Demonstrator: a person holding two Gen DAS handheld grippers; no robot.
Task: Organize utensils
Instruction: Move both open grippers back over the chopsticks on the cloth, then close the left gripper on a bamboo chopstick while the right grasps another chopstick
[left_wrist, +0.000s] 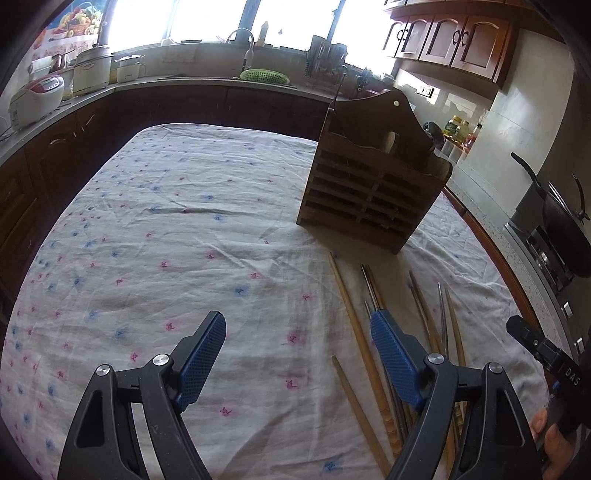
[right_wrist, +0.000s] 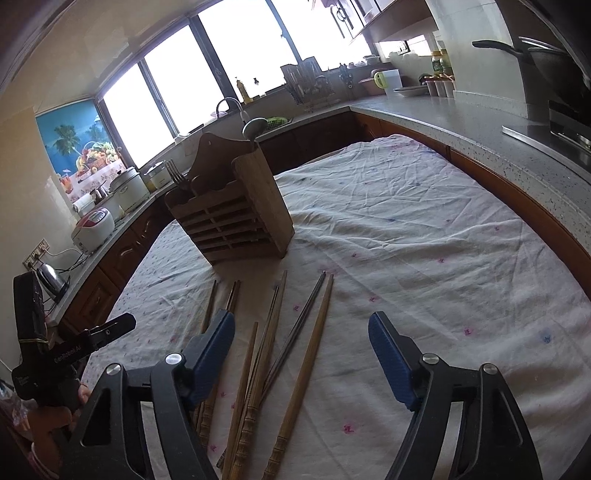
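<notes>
Several wooden and metal chopsticks (right_wrist: 291, 354) lie in a loose fan on the flowered tablecloth (right_wrist: 424, 240), in front of a wooden slatted utensil holder (right_wrist: 236, 218) with a fork and a ladle in it. My right gripper (right_wrist: 301, 338) is open and empty, hovering over the chopsticks' near ends. My left gripper (left_wrist: 297, 338) is open and empty, to the left of the chopsticks (left_wrist: 354, 332); its right finger overlaps them. The holder (left_wrist: 373, 184) stands beyond, with the cloth (left_wrist: 166, 229) bare to its left.
Kitchen counters ring the table: a rice cooker (left_wrist: 35, 98) and pots at left, a sink with a green basket (left_wrist: 264, 75) at the back, a stove with a dark wok (left_wrist: 565, 229) at right. The other hand-held gripper's body (left_wrist: 546, 354) shows at the right edge.
</notes>
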